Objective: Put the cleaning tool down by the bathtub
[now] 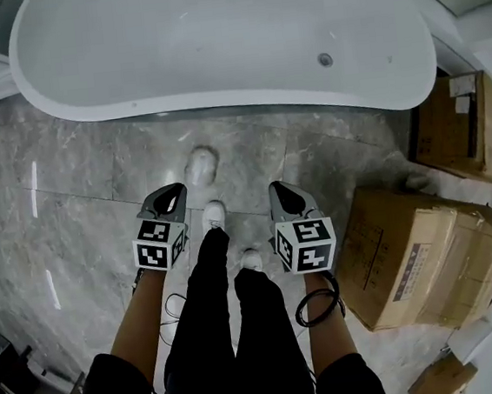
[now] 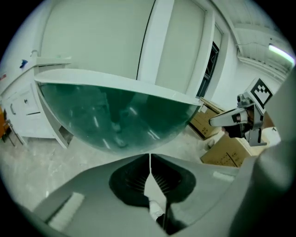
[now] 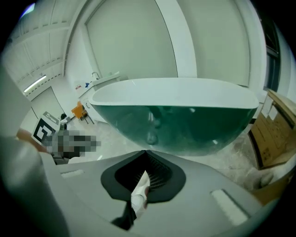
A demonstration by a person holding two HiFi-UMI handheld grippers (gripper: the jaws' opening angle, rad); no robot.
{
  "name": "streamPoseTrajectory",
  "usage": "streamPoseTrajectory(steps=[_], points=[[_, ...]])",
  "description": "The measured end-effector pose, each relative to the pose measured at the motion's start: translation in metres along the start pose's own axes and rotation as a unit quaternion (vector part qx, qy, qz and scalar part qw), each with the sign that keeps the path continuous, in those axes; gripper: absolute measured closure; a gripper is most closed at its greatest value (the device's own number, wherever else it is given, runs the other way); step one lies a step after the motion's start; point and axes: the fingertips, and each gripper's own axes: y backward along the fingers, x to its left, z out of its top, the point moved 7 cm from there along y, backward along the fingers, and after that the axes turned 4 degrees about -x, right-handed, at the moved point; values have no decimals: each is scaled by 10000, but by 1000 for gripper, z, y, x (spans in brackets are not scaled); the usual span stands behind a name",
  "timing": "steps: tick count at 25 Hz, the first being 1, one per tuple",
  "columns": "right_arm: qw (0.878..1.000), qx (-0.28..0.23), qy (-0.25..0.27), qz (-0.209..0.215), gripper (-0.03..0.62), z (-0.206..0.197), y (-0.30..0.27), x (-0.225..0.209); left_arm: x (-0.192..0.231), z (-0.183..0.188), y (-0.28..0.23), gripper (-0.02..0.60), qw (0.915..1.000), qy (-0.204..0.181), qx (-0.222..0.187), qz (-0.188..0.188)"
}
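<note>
Bathtub [image 1: 125, 47] white, oval and freestanding, with a drain [image 1: 325, 59] toward its right end. On the grey marble floor [image 1: 71, 193] just in front of the bathtub's near side, about midway along it, the cleaning tool [image 1: 201, 164]: a small white rounded lump, too blurred for any detail. Lies loose there, touched by neither gripper.

Farther out from the bathtub than the tool, the left gripper [image 1: 174, 193] and the right gripper [image 1: 282, 195], side by side and apart, both pointed toward the bathtub's near wall. In the left gripper view, jaws pressed tip to tip with only a hairline seam between them and nothing caught there. In the right gripper view, the same: jaws closed on each other, empty, with the bathtub's glossy greenish outer wall straight ahead.

Between the two grippers and a little farther from the bathtub, white shoes [image 1: 214, 214] below black trouser legs. Off the bathtub's right end, a large cardboard box [image 1: 418, 252] on the floor, and a second one [image 1: 470, 120] closer to the bathtub's rim. Beside the right forearm, on the side away from the bathtub, a loop of black cable [image 1: 315, 309].
</note>
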Motion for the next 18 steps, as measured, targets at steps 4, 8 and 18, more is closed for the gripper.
streamPoseTrajectory(steps=[4,8,18], points=[[9999,-85,-115,-73,571,20,29,11,-8,23,28,575,10000,-58,11,-47],[9997,-211,-106,-73,571,40,53,27,-15,48,58,579,9998,-134,-120,-26],[9984,-552,-152,-43,571,73,116,46,-43,90,119,580,9988,30,-437,234]])
